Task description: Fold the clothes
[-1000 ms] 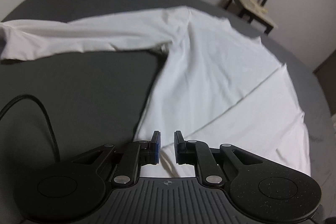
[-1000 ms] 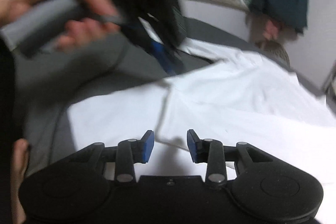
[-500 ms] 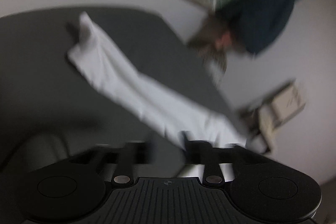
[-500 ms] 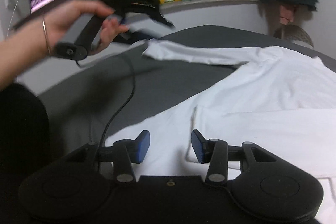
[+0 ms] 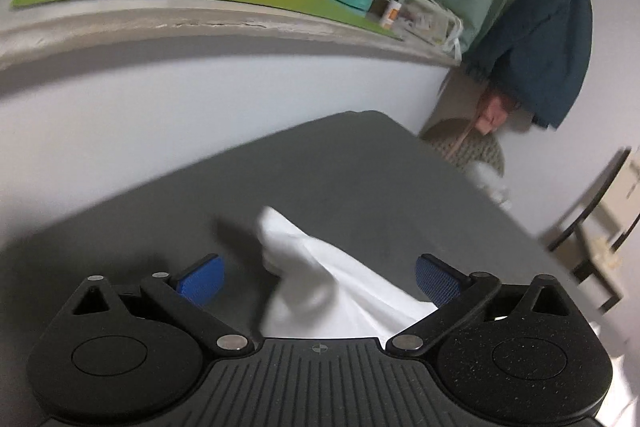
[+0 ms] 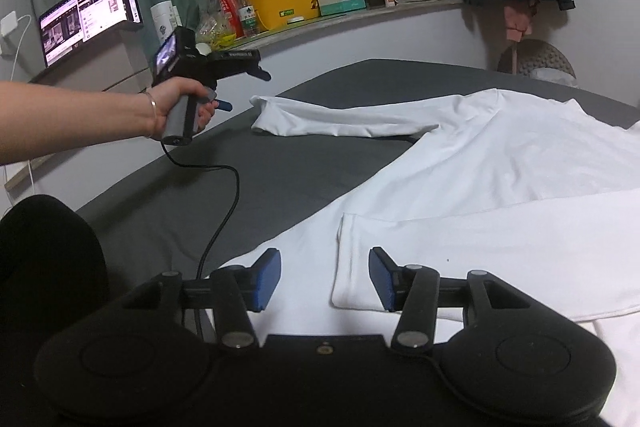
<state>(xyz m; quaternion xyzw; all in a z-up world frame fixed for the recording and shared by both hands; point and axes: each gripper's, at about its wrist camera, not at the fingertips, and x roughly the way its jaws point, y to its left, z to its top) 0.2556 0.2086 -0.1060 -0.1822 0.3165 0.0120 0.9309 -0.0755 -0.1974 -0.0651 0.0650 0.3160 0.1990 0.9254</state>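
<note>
I hold my left gripper (image 5: 318, 277) over the far left part of the bed (image 5: 360, 167), fingers spread wide and holding nothing. The cuff end of the sleeve (image 5: 280, 239) lies between the blue pads, pointing away from me, its long axis running back under the tool toward the right. That is the relation I judge the next move depends on: the sleeve end sits straight ahead of this gripper and just below it, so my left hand (image 6: 178, 107) is far nearer to it than my right.

My right gripper (image 6: 322, 277) hangs released over the near hem of the white shirt (image 6: 500, 167), where the other sleeve is already folded across the body. The shirt is spread flat over the right half of the bed, the loose sleeve stretched out to the left.

From the left wrist, blur softens the cuff, and the tool body hides the rest of the sleeve.
</note>
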